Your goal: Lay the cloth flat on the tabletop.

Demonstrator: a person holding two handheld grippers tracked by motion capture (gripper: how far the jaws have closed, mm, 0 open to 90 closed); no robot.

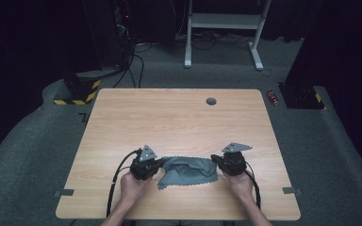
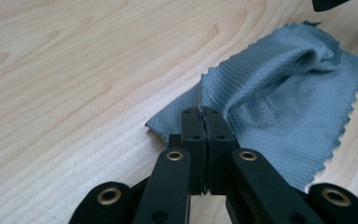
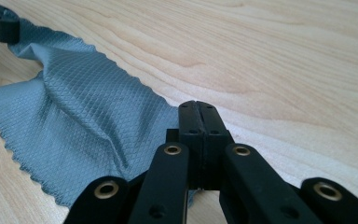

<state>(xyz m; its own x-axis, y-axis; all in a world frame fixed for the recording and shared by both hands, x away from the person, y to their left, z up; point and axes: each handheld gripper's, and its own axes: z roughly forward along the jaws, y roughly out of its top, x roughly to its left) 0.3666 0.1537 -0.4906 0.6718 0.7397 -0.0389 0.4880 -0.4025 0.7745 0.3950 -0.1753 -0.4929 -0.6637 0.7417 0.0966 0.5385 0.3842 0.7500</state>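
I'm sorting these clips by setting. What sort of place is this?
Probably a lab or recording workspace: a bare wooden table on grey carpet, hazard-striped stand bases and cables on the floor, and a person folding a grey cloth with handheld grippers.

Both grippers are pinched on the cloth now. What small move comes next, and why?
Probably ease the two apart a little. The left gripper and right gripper are each shut on an opposite edge of the grey cloth, which sags in wrinkles between them on the table, so tension should flatten it.

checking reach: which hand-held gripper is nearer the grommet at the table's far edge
Right. The right hand-held gripper is almost straight below the grommet; the left one sits farther off to the side.
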